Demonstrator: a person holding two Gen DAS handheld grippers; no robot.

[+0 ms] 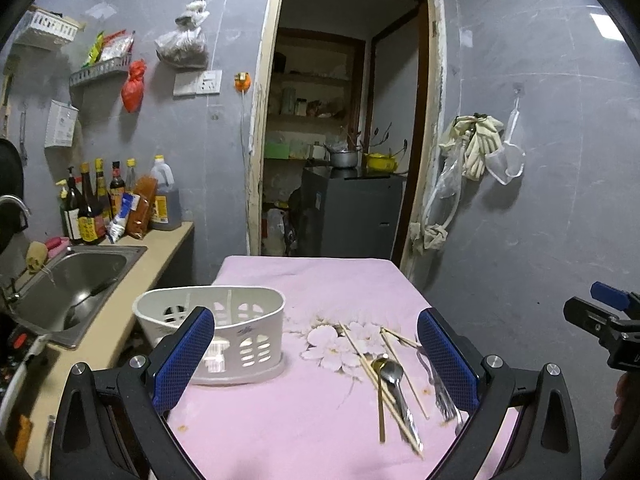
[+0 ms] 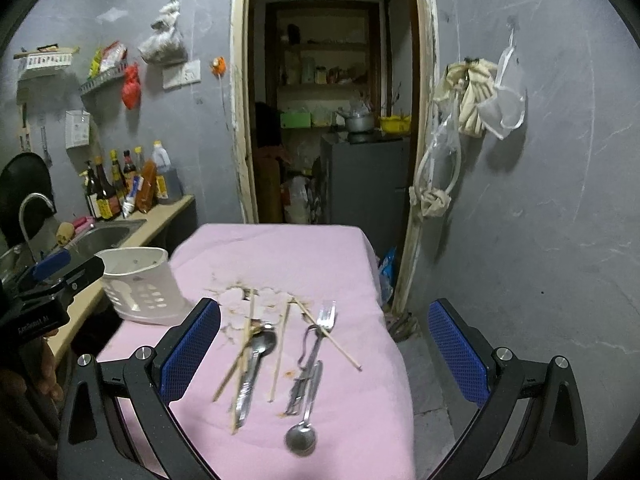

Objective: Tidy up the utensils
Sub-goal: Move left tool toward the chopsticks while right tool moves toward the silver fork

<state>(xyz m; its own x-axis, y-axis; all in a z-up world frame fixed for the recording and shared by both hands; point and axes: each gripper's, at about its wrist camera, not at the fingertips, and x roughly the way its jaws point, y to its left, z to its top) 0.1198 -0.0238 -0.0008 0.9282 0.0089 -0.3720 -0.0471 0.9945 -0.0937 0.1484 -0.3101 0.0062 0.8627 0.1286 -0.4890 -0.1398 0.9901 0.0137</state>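
While both tools [image 1: 316, 354] [image 2: 324, 346] gape, utensils [image 2: 276, 356] crowd table edge [image 2: 400, 344].

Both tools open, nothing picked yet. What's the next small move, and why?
Probably lower the right tool onto the fork. It lies between the open fingers, though one chopstick crosses it. The caddy stands on the table's left side, with nothing showing inside it.

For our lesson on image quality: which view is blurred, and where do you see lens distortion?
Right wrist view: the spoons, fork and chopsticks are smeared, probably by motion. Left wrist view: sharper, the holder crisp. Both: the fisheye bows the door frame and darkens the corners.
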